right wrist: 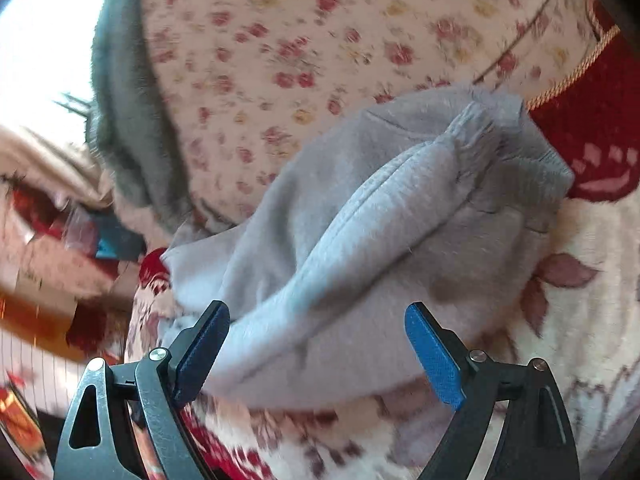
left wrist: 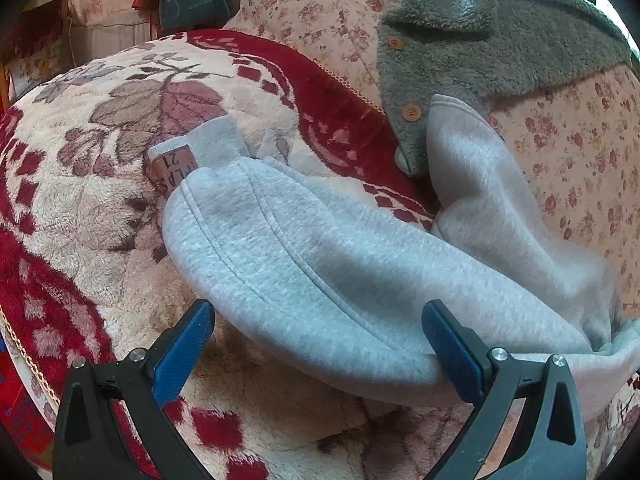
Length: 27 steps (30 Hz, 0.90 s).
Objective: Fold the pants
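The grey pants (left wrist: pixel 320 264) are lying bunched on a plush red-and-cream blanket (left wrist: pixel 100 200), directly ahead of both hand-held grippers. The left hand-held gripper (left wrist: pixel 318 332) is standing wide open, its blue pads clear of the cloth, with a rounded fold of the pants sitting between and just beyond them. The right hand-held gripper (right wrist: pixel 318 334) is also standing open; the fabric is bulging into the gap, but the pads are not pressing on it, though the left pad is lying right against the cloth edge.

A ribbed cuff (left wrist: pixel 212 142) with a printed patch is showing at the far end from the left hand-held gripper. Beyond the pants, to its far right, a green fleece garment (left wrist: pixel 480 40) is resting on a floral quilt (left wrist: pixel 568 152).

The pants look like thick, fleece-backed sweat fabric: soft, limp, fairly light, and not slippery, so they are likely to sag and drag on the fuzzy blanket rather than slide. Taking hold at firm edges seems best — the ribbed cuff or the stitched side seam (right wrist: pixel 380 200) — since a pinch in the loose middle may gather only one layer.
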Motion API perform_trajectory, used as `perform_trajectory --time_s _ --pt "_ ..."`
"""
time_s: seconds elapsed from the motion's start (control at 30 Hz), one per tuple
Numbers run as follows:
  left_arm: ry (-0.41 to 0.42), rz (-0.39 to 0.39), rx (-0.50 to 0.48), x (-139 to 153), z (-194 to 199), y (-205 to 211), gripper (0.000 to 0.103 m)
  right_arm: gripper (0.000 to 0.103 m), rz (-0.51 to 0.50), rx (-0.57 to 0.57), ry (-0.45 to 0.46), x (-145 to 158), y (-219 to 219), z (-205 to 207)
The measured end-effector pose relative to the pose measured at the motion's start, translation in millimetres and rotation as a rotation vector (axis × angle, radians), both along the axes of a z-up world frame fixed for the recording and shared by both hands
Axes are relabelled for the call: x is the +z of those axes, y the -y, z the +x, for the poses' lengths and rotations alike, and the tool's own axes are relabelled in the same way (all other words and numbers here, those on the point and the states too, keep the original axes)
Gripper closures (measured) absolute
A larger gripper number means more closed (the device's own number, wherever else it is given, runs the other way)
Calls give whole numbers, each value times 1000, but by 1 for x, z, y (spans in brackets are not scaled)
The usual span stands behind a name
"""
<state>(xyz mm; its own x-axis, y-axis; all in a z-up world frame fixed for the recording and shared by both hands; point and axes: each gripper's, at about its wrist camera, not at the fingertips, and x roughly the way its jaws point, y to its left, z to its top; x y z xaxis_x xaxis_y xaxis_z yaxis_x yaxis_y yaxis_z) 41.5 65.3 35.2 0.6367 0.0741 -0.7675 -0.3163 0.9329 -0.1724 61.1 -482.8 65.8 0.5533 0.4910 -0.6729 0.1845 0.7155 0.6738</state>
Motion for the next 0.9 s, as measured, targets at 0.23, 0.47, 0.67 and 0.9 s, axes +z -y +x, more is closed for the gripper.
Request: perform_trajectory --time_s 0.23,0.47,0.67,0.9 --pt "7 -14 -24 -4 7 -4 0 82 -124 56 30 -11 -30 16" --pt "19 -19 -53 -6 2 -7 56 86 -150 91 108 5 -23 -42" --pt "31 10 -70 -3 -16 -7 80 86 -124 105 132 5 -22 -98" --pt "51 43 -100 0 -46 1 89 87 -88 72 77 -25 -18 -155"
